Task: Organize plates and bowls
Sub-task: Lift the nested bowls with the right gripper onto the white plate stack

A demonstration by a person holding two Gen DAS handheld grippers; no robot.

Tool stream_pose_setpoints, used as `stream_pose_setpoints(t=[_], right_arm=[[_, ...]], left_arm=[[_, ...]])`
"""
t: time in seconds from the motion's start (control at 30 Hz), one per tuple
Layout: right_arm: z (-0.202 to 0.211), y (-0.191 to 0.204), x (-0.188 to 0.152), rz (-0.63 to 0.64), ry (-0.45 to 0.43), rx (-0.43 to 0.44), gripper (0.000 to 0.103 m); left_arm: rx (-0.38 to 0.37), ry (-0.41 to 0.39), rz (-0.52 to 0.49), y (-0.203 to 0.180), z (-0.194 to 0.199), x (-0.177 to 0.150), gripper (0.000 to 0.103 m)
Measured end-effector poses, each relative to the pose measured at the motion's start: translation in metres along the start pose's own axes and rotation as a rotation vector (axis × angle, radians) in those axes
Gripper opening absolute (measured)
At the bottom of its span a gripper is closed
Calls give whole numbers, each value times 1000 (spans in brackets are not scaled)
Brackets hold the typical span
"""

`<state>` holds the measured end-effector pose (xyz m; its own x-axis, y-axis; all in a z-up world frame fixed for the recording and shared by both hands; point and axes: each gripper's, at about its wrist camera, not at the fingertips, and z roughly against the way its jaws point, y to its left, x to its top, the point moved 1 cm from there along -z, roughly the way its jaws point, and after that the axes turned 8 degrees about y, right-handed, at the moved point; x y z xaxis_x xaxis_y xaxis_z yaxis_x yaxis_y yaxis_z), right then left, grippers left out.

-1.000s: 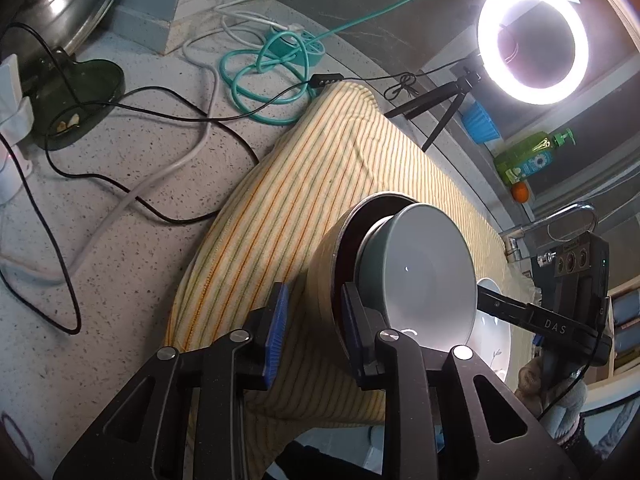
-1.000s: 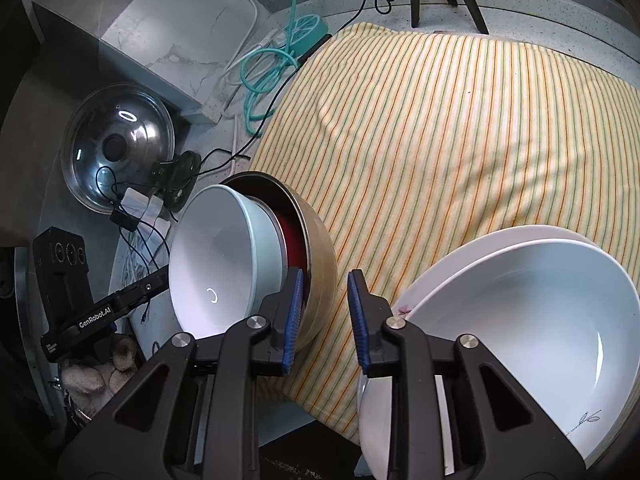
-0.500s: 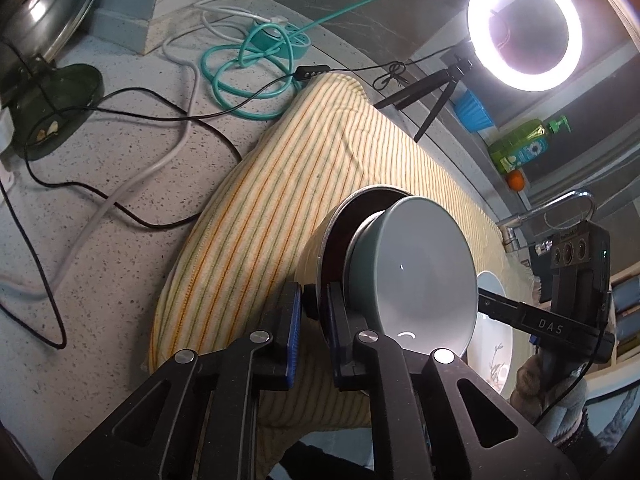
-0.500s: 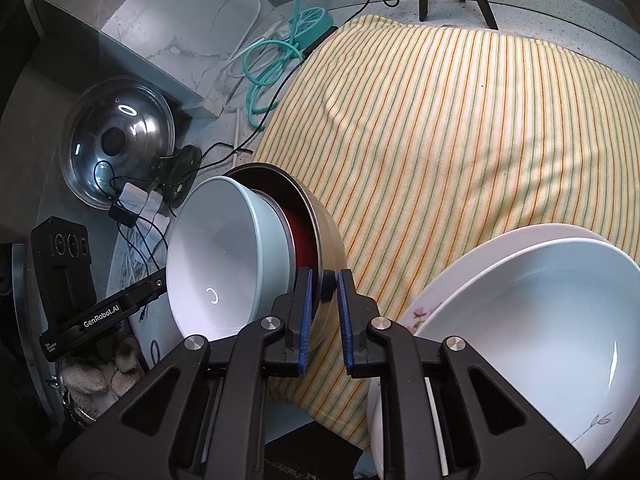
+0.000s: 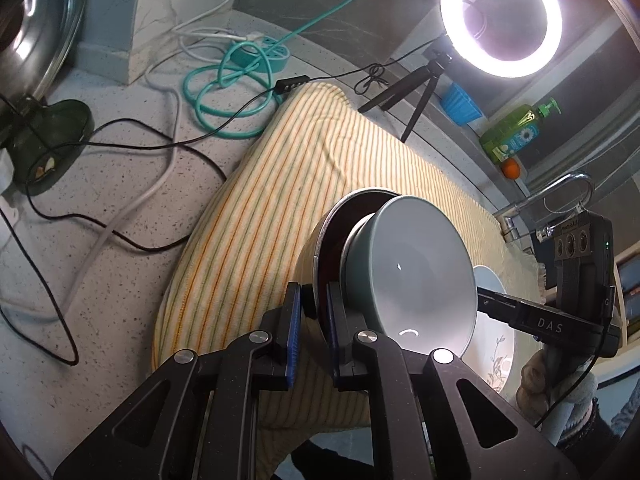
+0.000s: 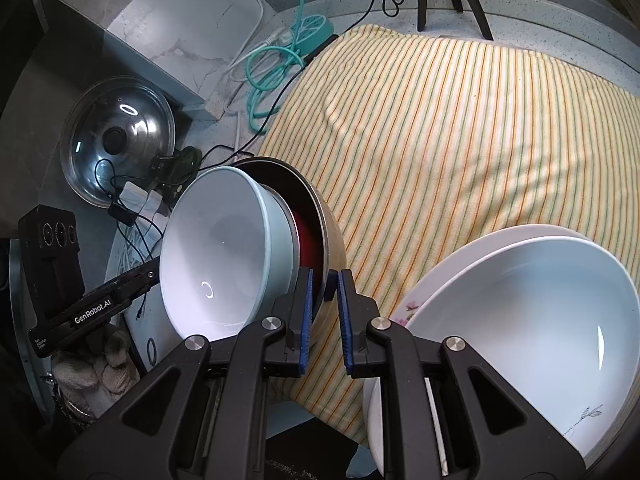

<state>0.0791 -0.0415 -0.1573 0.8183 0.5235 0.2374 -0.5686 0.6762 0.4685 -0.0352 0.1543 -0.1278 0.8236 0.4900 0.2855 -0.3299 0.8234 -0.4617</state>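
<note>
A metal bowl [image 5: 310, 256] with a dark red inside [image 6: 308, 232] holds a pale blue-grey bowl [image 5: 412, 280] nested in it. The pair stands tilted at the near edge of the striped cloth [image 5: 280, 184]. My left gripper [image 5: 314, 312] is shut on the metal bowl's rim. My right gripper [image 6: 325, 300] is shut on the same rim [image 6: 334, 240] from the opposite side, beside the pale bowl [image 6: 216, 256]. Each view shows the other gripper's body past the bowls, its fingertips hidden. Two stacked white deep plates [image 6: 520, 320] sit to the right.
The cloth [image 6: 460, 128] covers a speckled counter [image 5: 100, 208] strewn with a teal cable coil [image 5: 236, 80] and black and white wires. A glass pot lid [image 6: 118, 140] leans at the left. A ring light on a tripod [image 5: 500, 20], a soap bottle [image 5: 516, 128] and a tap [image 5: 560, 188] stand behind.
Both grippers stood open around the metal bowl's rim a second ago; both have since closed onto it. The bowls have barely moved.
</note>
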Motion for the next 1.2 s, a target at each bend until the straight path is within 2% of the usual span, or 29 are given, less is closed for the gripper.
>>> stream_pose_setpoints(t=[0.63,0.97,1.2], right_arm=[[87,-30,-19,-57,-135,-18,13],[116,-59,-44,-120,-174,-54,13],[131,-88,-64,-178,-180,-83,13]], left_arm=[[-93,-37,-139,-73,12,14,9],[-139,7,-203,-111,-6,8,9],[-159,66,-251,-140,-25,-3,9]])
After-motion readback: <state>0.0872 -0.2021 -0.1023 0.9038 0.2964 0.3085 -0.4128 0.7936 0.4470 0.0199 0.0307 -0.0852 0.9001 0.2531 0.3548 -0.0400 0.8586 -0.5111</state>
